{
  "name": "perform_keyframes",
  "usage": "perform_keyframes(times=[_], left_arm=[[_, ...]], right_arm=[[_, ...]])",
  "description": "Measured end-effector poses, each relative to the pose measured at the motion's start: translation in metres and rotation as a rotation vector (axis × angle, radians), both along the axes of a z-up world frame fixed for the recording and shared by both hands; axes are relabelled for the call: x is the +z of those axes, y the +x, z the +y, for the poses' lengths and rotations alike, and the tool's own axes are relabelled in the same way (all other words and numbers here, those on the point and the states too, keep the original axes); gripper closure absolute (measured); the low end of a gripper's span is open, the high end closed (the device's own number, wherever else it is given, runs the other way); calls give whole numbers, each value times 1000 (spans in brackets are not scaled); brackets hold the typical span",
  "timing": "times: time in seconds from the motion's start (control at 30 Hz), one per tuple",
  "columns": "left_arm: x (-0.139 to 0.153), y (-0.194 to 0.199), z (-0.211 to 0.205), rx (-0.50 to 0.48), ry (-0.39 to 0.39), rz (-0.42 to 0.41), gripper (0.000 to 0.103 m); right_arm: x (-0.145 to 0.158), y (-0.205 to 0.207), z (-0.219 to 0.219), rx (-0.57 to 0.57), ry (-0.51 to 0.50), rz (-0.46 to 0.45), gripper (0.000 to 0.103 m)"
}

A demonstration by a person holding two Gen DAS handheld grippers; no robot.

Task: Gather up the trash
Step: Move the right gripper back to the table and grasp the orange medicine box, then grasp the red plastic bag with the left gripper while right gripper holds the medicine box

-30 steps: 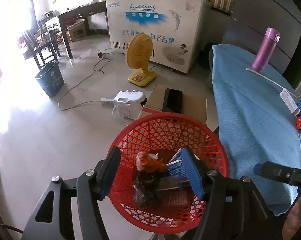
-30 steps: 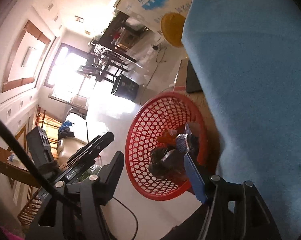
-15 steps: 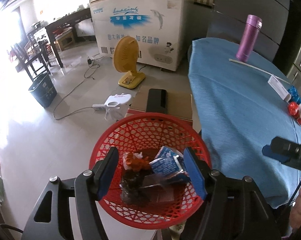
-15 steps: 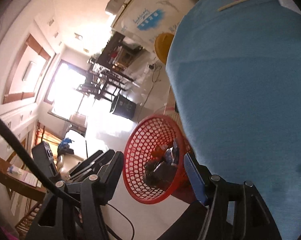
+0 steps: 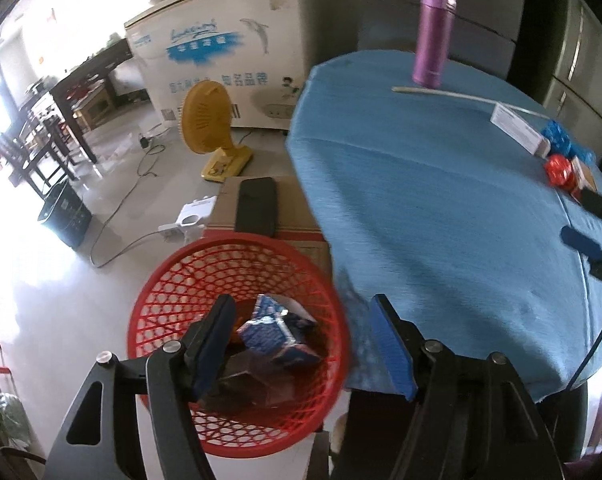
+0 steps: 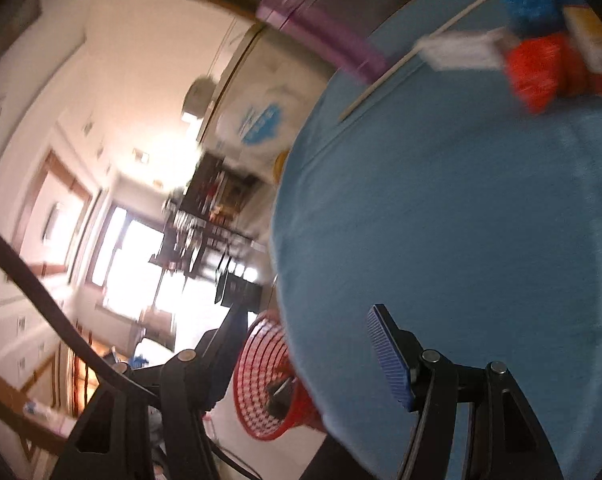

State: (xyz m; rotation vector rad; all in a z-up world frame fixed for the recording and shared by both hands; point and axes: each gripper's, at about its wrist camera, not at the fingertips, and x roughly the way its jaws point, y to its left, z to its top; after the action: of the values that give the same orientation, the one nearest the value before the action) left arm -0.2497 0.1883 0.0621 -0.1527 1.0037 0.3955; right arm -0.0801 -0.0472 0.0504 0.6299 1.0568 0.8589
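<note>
A red mesh basket (image 5: 173,280) stands on the floor beside the round table with the blue cloth (image 5: 441,208). It holds a blue packet (image 5: 277,332) and dark wrappers. My left gripper (image 5: 301,320) hangs open over the basket's right rim, with nothing held. At the table's far right lie a red crumpled wrapper (image 5: 557,168), a blue crumpled wrapper (image 5: 557,140) and a white box (image 5: 517,128). My right gripper (image 6: 309,352) is open and empty above the cloth (image 6: 461,220), short of the red wrapper (image 6: 537,72). It also shows at the edge of the left wrist view as the right gripper (image 5: 593,222).
A purple bottle (image 5: 433,36) and a thin white stick (image 5: 445,94) stand at the table's back. On the floor are a cardboard box (image 5: 297,204) bearing a black slab, a yellow fan (image 5: 209,120), a power strip, a dark bin (image 5: 65,216) and a chest freezer (image 5: 229,56).
Both grippers have swung from the basket toward the table. The left one now sits over the basket's right rim. The right one is over the cloth, and the pile of wrappers has come into its view.
</note>
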Motion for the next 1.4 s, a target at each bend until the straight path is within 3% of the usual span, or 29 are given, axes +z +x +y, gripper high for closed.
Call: perform_keyframes(times=[0.13,0.27,0.43,0.67,0.83,0.87,0.9,1.17,1.4], left_arm=[[-1,15,-19,-45,-4,22,33],[8,30,-35,-87,16,11,32],[10,46,-49,-131,5,5,32],[6,63,-53,-169,-8,19,32],[13,78,-52,-191,1,9,32],[15,83,-54,-202,-1,5,32],[18,89,-56,-217,-7,-2,32],[40,163,-108,-415,-84,-111,27],[26,246,-173,-561,-211,-123,26]], right_arm=[[9,19,-53,-124,-21,-30,36],[24,40,-110,-319,-100,-63,36],[45,82,-144,-534,-393,-136,36],[33,147,-137,-591,-543,-49,36],[12,168,-134,-607,-660,16,40],[10,169,-135,-606,-666,22,52],[7,168,-137,-601,-671,30,56],[2,125,-178,-594,-545,33,56],[1,89,-206,-539,-513,37,55]])
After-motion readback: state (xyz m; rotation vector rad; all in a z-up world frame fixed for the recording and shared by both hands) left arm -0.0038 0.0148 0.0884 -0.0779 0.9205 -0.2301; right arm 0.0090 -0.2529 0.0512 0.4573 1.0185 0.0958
